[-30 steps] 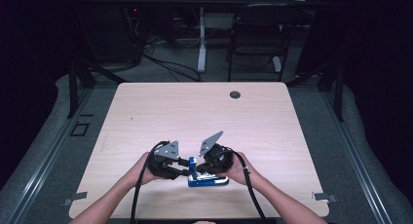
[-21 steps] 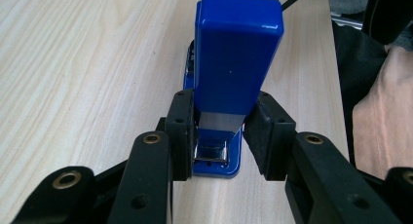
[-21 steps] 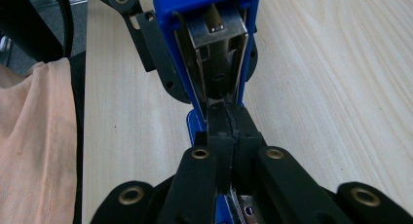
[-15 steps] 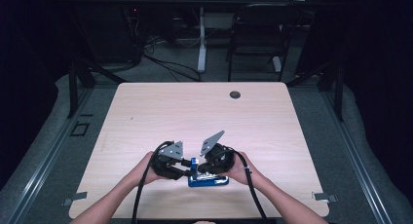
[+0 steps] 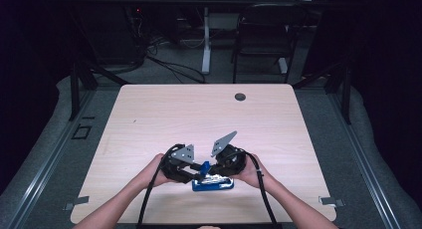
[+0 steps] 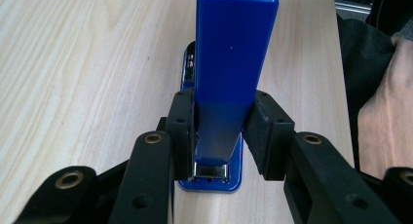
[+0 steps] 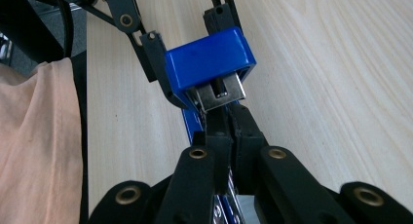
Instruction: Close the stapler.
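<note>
Pale wood tabletop lies under my two tools. My left hand-held gripper pinches the raised top arm of one blue stapler, a pad against each flank. My right hand-held gripper is pressed together on the stapler's metal magazine beneath that arm. One stapler sits near the tabletop's near edge; one black grommet lies far off.

A pale wooden table carries a blue stapler under the grippers, a grommet far beyond.
</note>
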A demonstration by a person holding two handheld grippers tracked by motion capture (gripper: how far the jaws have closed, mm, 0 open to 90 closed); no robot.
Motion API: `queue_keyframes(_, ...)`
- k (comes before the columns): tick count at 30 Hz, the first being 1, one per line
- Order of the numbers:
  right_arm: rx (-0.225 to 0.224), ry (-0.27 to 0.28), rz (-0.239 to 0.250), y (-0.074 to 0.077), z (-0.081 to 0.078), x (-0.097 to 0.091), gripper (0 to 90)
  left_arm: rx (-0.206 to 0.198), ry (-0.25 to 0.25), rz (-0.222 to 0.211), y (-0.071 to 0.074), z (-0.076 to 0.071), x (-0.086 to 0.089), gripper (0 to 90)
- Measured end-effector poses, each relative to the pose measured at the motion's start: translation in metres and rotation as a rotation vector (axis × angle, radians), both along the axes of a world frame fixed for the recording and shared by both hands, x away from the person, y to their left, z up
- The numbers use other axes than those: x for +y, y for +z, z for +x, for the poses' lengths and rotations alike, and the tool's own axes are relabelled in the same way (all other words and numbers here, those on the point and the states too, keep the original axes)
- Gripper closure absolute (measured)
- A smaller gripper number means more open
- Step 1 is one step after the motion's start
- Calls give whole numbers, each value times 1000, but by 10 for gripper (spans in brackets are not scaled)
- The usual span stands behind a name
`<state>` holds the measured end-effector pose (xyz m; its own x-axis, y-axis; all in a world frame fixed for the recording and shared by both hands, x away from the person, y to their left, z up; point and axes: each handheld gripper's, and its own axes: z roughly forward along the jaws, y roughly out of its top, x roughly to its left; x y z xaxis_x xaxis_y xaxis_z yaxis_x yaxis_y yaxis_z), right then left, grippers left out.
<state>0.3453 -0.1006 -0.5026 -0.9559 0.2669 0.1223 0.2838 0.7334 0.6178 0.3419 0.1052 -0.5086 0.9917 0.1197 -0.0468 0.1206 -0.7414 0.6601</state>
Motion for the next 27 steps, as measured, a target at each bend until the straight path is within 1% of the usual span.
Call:
queue_keyframes(1,4,-1,1,0,0,-1,885,0,0,2,0,0,-1,656)
queue_keyframes(2,5,-5,-8,0,0,-5,884,1,-1,1,0,0,-1,656)
queue_keyframes(5,5,-11,-5,2,-1,-8,882,1,1,2,-1,0,-3,656)
queue_keyframes(6,1,-13,-7,3,-1,-10,882,-1,-1,6,-1,1,-4,656)
queue_keyframes(7,0,-34,0,7,0,-14,881,0,-1,5,-2,1,-6,657)
queue_keyframes(9,-5,-44,-4,11,1,-18,879,2,-7,15,-2,2,-10,657)
queue_keyframes(10,-11,-49,-22,13,2,-20,880,2,-7,15,-2,2,-10,658)
queue_keyframes(11,-11,-49,-22,13,2,-20,880,6,-7,16,-2,3,-10,658)
queue_keyframes(13,-7,-81,-10,15,3,-25,881,-1,-3,11,-4,3,-12,658)
queue_keyframes(15,-14,-111,1,19,2,-33,881,1,-4,15,-3,3,-13,658)
queue_keyframes(17,-31,-121,12,24,4,-38,881,1,-7,18,-4,3,-14,658)
queue_keyframes(18,-31,-121,12,24,4,-38,881,0,-8,20,-4,3,-14,658)
queue_keyframes(20,-43,-136,37,31,3,-40,881,2,-13,31,-4,4,-16,658)
queue_keyframes(21,-60,-137,77,36,1,-39,880,6,-14,37,-3,4,-17,658)
queue_keyframes(22,-66,-125,83,39,0,-38,879,8,-18,42,-3,5,-18,658)
queue_keyframes(23,-66,-125,83,39,0,-38,879,8,-14,41,-4,5,-19,658)
queue_keyframes(24,-72,-105,101,42,-4,-34,878,6,-14,45,-4,5,-21,658)
queue_keyframes(25,-72,-93,96,43,-5,-31,877,6,-15,54,-5,5,-23,658)
queue_keyframes(26,-72,-93,96,43,-5,-31,877,6,-15,54,-5,5,-23,658)
queue_keyframes(27,-69,-67,82,42,-7,-26,877,5,-15,58,-5,5,-24,657)
